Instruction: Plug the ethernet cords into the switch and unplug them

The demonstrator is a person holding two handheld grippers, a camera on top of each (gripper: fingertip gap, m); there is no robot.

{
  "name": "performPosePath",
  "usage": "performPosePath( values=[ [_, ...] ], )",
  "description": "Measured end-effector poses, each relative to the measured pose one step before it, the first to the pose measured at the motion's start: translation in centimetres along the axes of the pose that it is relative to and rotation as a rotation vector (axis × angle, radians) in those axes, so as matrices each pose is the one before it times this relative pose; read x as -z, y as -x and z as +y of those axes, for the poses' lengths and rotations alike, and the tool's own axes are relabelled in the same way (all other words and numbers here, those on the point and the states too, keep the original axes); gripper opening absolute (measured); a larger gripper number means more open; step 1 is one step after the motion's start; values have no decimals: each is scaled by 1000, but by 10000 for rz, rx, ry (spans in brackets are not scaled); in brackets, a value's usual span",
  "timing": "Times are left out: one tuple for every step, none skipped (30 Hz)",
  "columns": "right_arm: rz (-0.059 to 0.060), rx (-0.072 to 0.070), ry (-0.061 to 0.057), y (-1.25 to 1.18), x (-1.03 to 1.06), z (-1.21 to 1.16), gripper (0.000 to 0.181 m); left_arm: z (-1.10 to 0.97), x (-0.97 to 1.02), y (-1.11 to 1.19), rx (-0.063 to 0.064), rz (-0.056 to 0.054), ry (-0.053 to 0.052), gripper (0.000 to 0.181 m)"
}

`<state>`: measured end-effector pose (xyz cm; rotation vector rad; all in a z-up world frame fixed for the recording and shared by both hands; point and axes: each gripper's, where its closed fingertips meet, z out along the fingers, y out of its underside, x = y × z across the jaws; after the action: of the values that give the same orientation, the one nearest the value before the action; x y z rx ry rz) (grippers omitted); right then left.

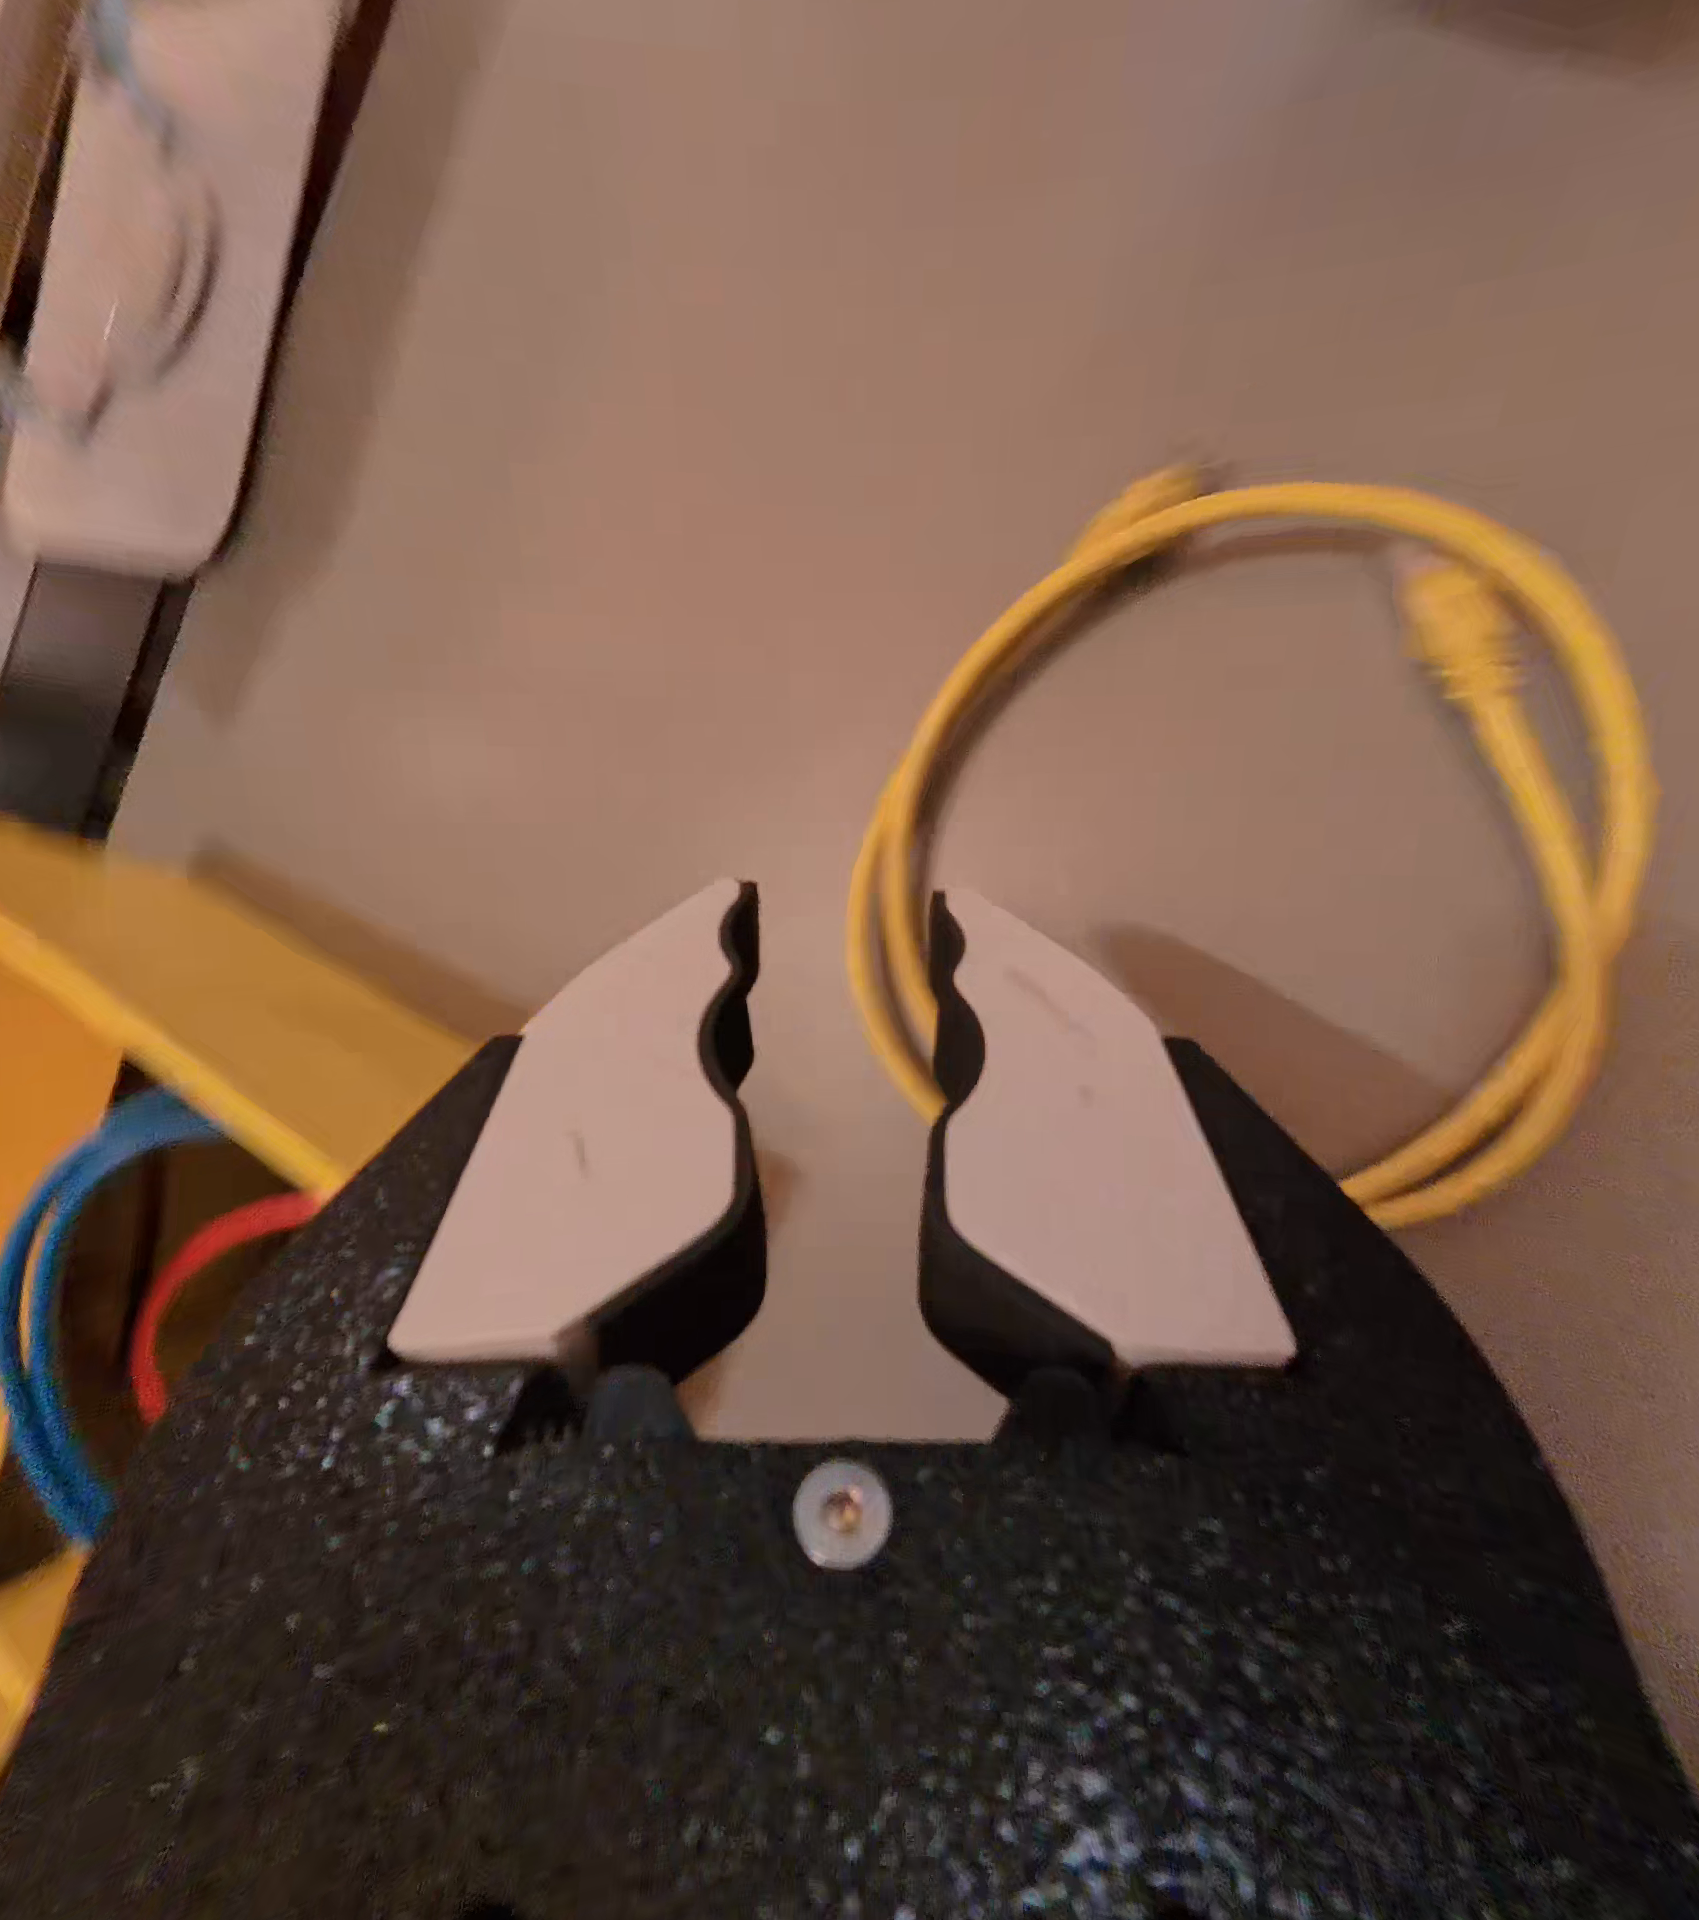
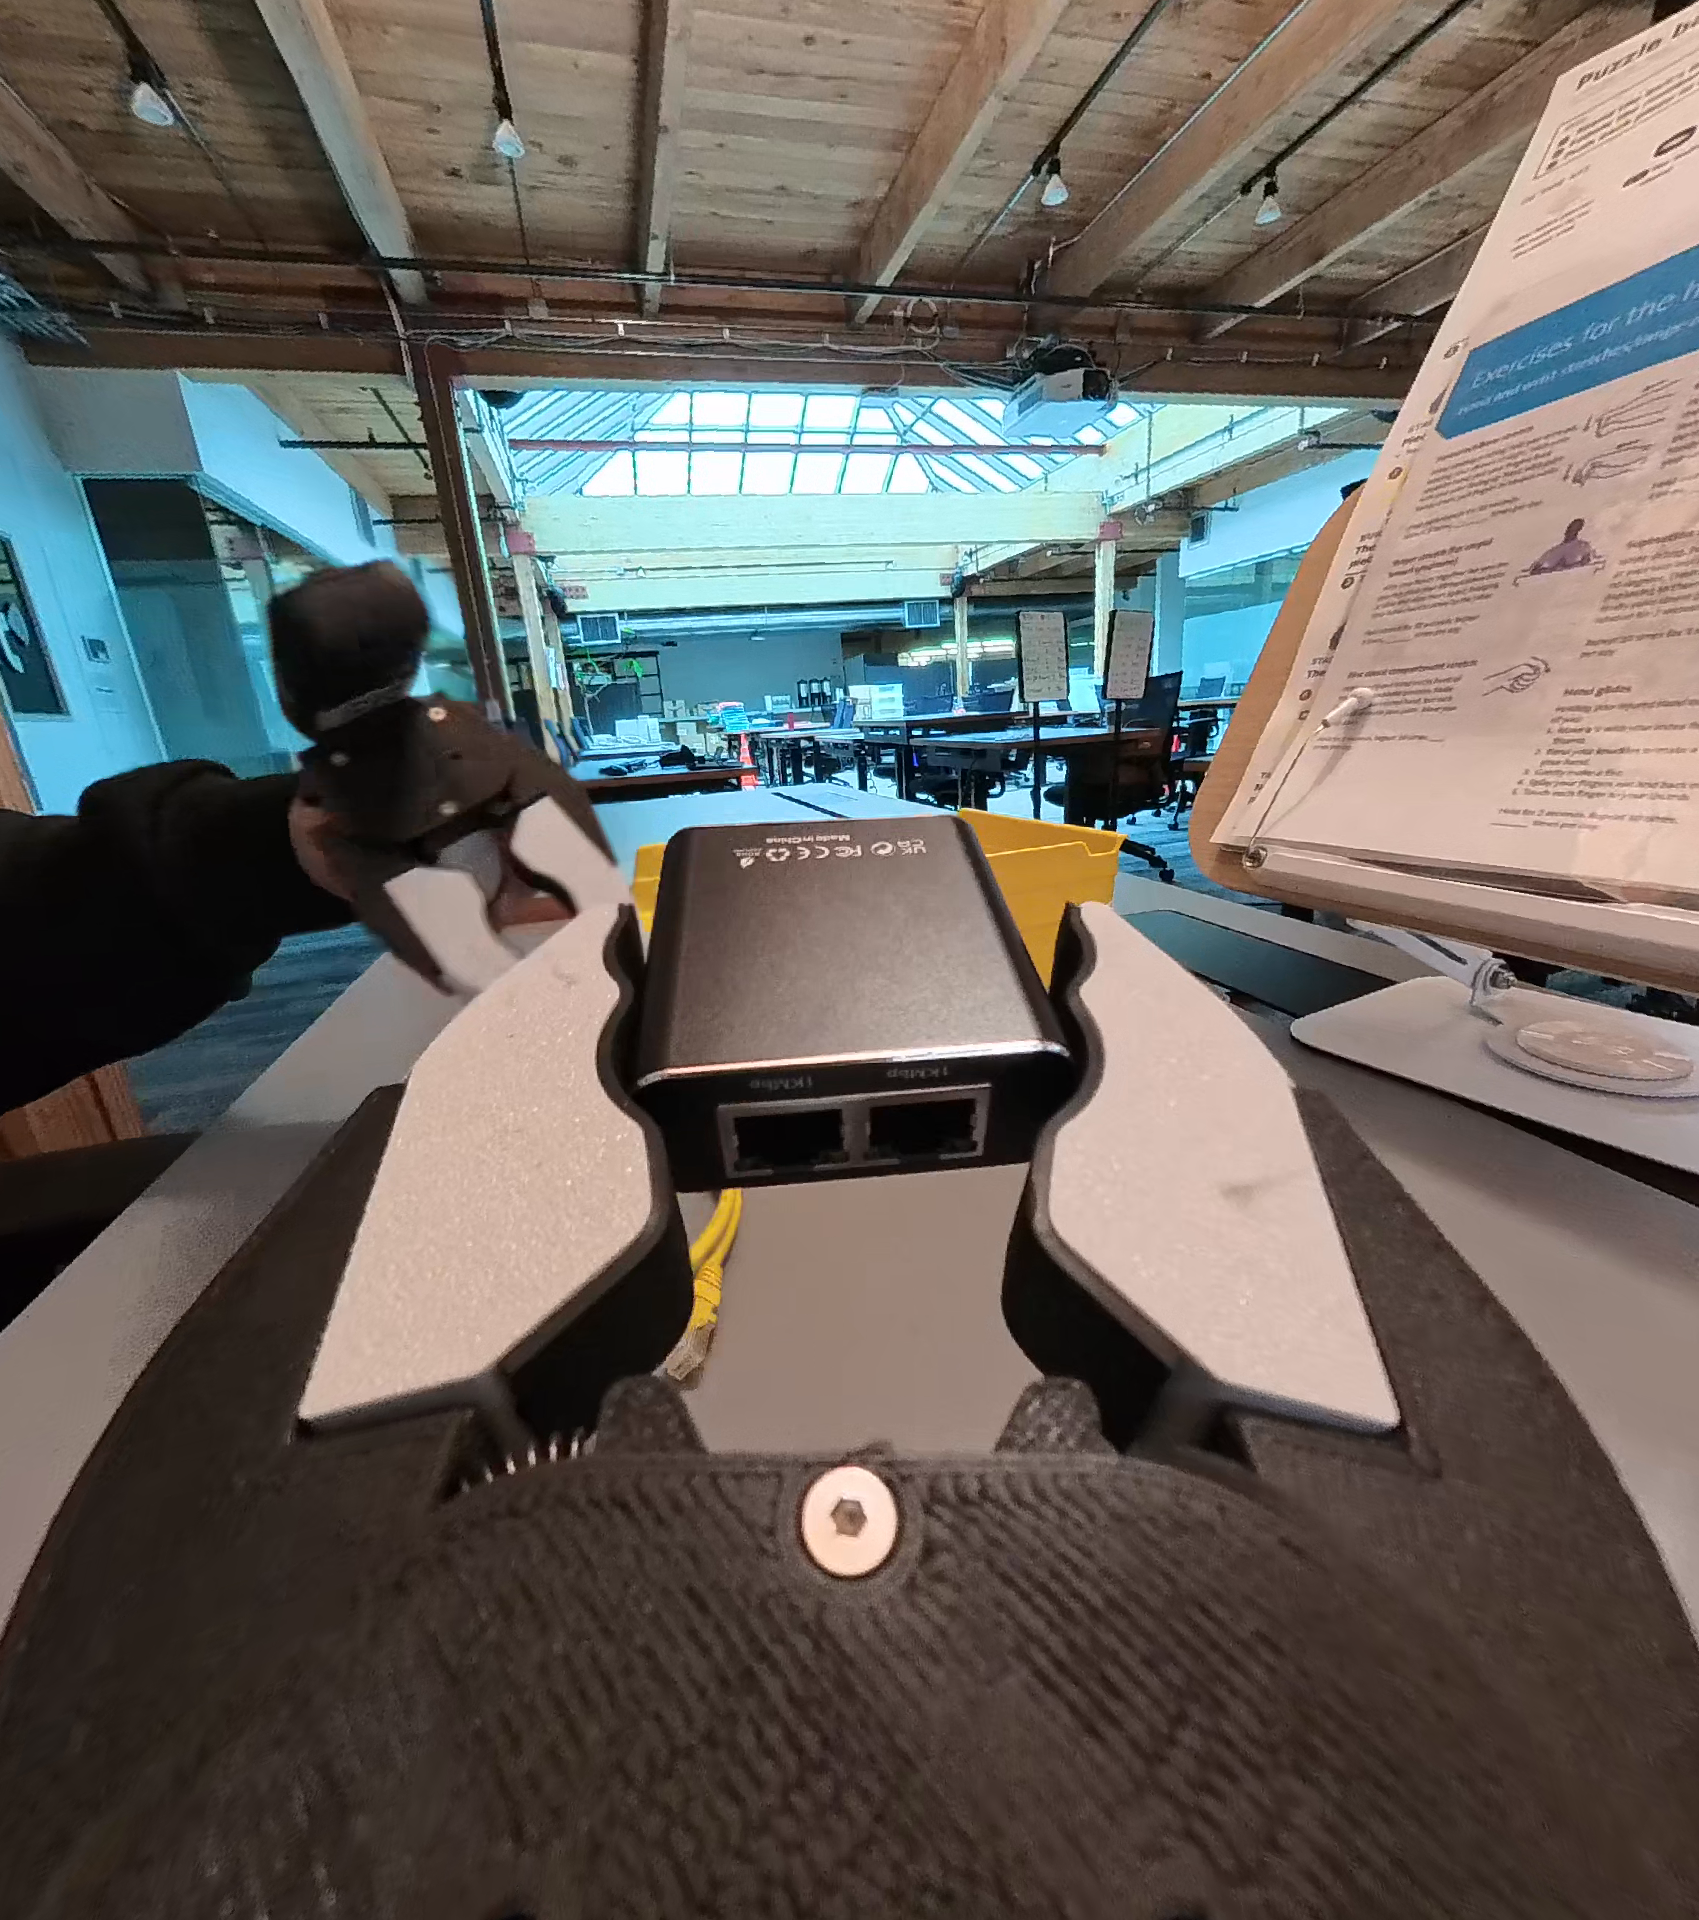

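A coiled yellow ethernet cord (image 1: 1510,831) lies on the grey table, with one plug (image 1: 1453,623) inside the loop and the other (image 1: 1151,488) at the loop's far side. My left gripper (image 1: 843,914) is open and empty, hovering over the table just left of the coil. My right gripper (image 2: 845,935) is shut on the black switch (image 2: 824,956), held above the table with its two empty ports (image 2: 850,1132) facing the camera. A yellow plug (image 2: 705,1299) shows below the switch. The left gripper (image 2: 502,904) also shows at left in the right wrist view.
A yellow bin (image 1: 24,1039) at left holds blue (image 1: 45,1330) and red (image 1: 170,1299) cords; it also shows behind the switch (image 2: 1073,873). A document stand with a printed sheet (image 2: 1551,623) stands at right. A person's dark sleeve (image 2: 66,914) reaches in from the left.
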<state>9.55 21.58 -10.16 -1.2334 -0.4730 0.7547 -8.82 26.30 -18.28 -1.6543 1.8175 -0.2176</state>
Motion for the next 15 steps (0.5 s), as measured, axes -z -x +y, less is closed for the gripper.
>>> performPosePath(
  values=[
    [28,-12,23,-74,5,83,75,-823,-171,-1557,-737,519,-394,31],
    [8,-4,39,-44,-6,131,75,-584,-381,-1719,-619,701,-239,32],
    [18,8,53,-45,-4,152,75,-430,-551,-1667,-425,761,-165,32],
    [13,8,55,-41,-4,124,75,-309,-706,-1029,-135,434,-103,32],
    [24,13,52,-37,-5,100,75,-84,-764,-135,60,-42,28,32],
    [0,21,31,14,-11,30,75,146,-719,138,52,-121,144,32],
    [-19,17,4,41,-14,2,75,189,-668,196,-82,-72,140,32],
    [-21,7,12,44,-17,3,75,6,-534,599,-222,-281,24,32],
    [15,18,16,-19,-16,28,75,-271,-348,1016,-388,-536,-131,32],
    [-4,16,41,-2,-14,85,75,-420,-199,1001,-461,-465,-229,31],
    [-9,0,49,-5,-14,96,75,-479,-168,1075,-316,-419,-234,28],
    [27,11,29,-55,-17,87,75,-357,-234,1223,-116,-439,-123,29],
    [11,13,29,-41,3,82,75,-264,-348,807,16,-137,-60,30],
    [5,0,43,-44,4,91,75,-210,-365,-169,133,472,-27,31],
    [38,11,26,-80,33,60,75,-262,-221,-1130,234,1021,14,32]
  ],
)
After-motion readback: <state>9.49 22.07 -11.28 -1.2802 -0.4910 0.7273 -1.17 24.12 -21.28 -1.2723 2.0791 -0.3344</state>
